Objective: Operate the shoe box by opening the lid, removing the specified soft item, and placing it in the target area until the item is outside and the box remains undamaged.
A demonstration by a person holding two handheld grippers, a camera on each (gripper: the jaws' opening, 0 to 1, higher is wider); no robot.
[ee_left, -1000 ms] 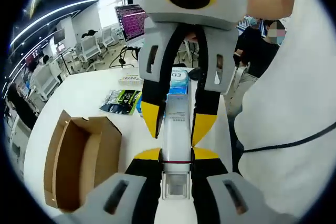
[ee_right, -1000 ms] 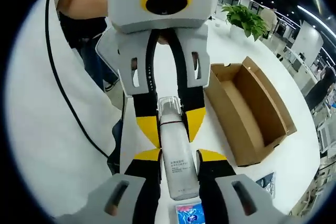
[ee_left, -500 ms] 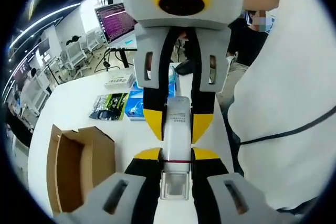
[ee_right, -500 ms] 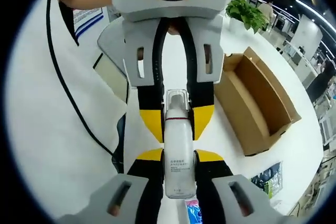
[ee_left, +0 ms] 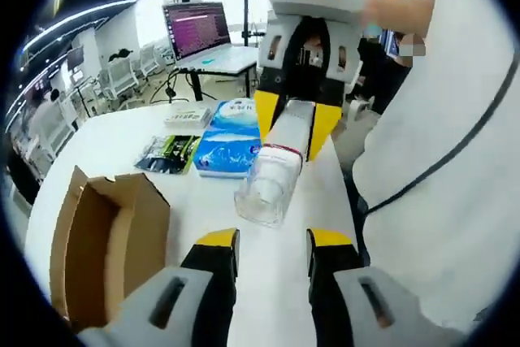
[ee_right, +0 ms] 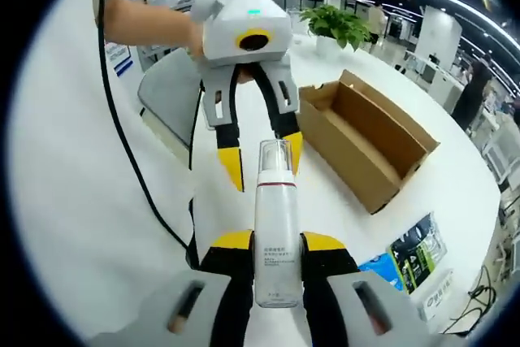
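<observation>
A white bottle (ee_right: 275, 225) with a clear cap is clamped in my right gripper (ee_right: 276, 243), cap end pointing away. In the left gripper view the same bottle (ee_left: 272, 172) hangs above the white table, cap toward me, with the right gripper (ee_left: 295, 132) shut on its far end. My left gripper (ee_left: 272, 241) is open with nothing between its jaws, a short way back from the cap. In the right gripper view the left gripper (ee_right: 262, 164) stands open just beyond the cap. The brown cardboard shoe box (ee_left: 97, 241) (ee_right: 366, 136) lies open on the table and looks empty.
A blue pack (ee_left: 231, 140), a green packet (ee_left: 166, 152) and a small white box (ee_left: 188, 117) lie on the table (ee_left: 114, 140) behind the bottle. A person in white stands close at the table edge. A potted plant (ee_right: 341, 26) stands at the far side.
Both grippers were shut on the bottle before. My left gripper has let go of the cap end, opened and drawn back; the right gripper still holds the bottle.
</observation>
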